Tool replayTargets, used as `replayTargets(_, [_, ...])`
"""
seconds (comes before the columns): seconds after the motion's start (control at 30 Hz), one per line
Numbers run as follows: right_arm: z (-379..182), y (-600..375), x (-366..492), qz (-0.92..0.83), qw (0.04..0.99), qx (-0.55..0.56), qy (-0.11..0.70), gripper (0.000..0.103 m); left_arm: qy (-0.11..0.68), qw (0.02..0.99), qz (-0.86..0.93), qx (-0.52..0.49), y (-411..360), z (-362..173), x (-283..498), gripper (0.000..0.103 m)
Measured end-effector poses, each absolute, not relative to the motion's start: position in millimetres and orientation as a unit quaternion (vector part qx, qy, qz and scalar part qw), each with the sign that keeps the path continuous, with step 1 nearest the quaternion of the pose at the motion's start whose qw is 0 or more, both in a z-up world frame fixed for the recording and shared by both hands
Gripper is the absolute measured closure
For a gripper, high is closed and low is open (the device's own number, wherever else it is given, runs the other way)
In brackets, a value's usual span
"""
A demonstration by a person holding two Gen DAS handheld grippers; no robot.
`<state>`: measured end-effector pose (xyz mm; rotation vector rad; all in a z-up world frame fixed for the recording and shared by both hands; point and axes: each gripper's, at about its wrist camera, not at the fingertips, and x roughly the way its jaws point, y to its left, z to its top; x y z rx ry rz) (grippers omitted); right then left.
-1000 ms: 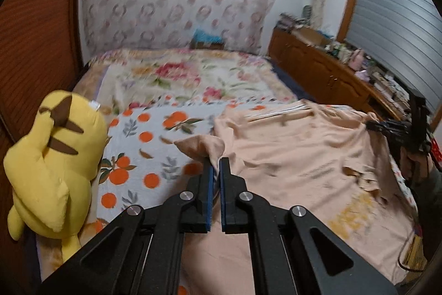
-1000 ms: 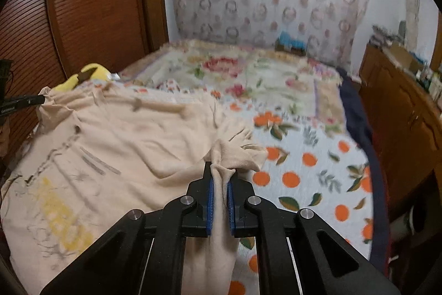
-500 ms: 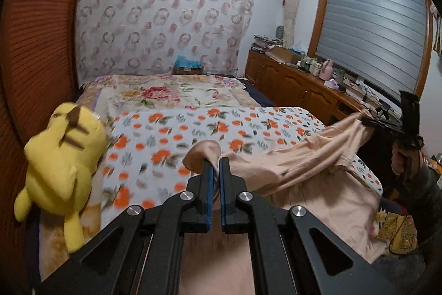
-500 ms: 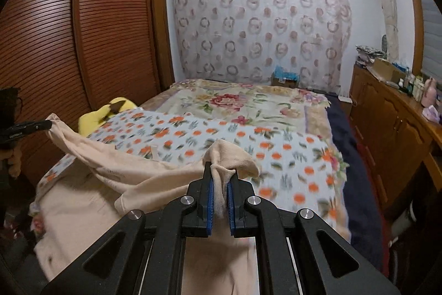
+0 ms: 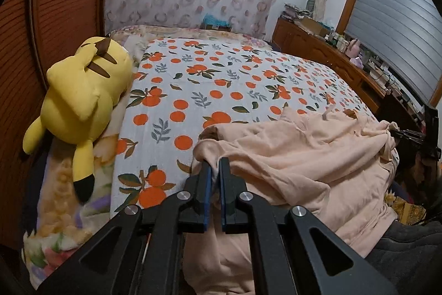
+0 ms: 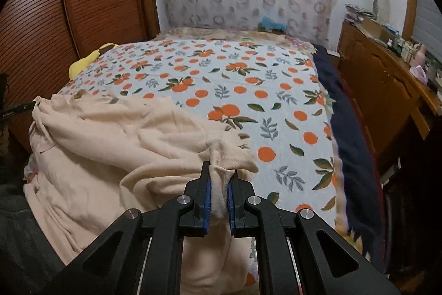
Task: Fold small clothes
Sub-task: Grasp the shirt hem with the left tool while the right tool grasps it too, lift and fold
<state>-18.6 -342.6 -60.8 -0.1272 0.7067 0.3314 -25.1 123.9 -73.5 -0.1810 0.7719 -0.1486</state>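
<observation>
A peach-coloured garment (image 5: 298, 156) lies crumpled at the near edge of the bed and hangs over it. My left gripper (image 5: 215, 166) is shut on one bunched corner of it. My right gripper (image 6: 219, 170) is shut on the opposite corner, a thick wad of cloth (image 6: 221, 184) pinched between its blue pads. The same garment (image 6: 116, 145) stretches between both grippers in loose folds. In the left wrist view the right gripper (image 5: 414, 136) shows at the far right, gripping the cloth's other end. In the right wrist view only the left gripper's fingertip (image 6: 22, 107) shows at the left edge.
The bed is covered by a white blanket with orange fruit print (image 5: 234, 85). A yellow plush toy (image 5: 83, 101) lies at its left side beside a brown slatted wardrobe (image 6: 41, 18). A wooden dresser with clutter (image 6: 386, 79) runs along the right. A person's dark clothing (image 5: 408, 253) is near.
Both grippers have pulled the garment back toward the near edge of the bed. It was spread flat, then lifted and stretched, and now lies bunched at the edge, uncovering most of the blanket.
</observation>
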Motion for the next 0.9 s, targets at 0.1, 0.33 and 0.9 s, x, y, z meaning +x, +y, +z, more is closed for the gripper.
replayTargets(0.1, [-51.0,-339.1,-16.9,0.166,0.922,-0.069,0.341,0.086,0.365,0.925,-0.076,-0.080,122.0,-66.8,-27.3,0.073])
replayTargets(0.33, [-26.1,-328.0,-18.8,0.165,0.931,-0.085,0.315,0.051,0.341,0.935,-0.070,-0.068,126.1,-49.8,-23.0,0.025])
replayTargets(0.9, [-62.7,-326.4,48.2,0.166,0.914,-0.053,0.366,0.048,0.371,0.926,-0.035,-0.066,147.0,-64.0,35.8,0.025])
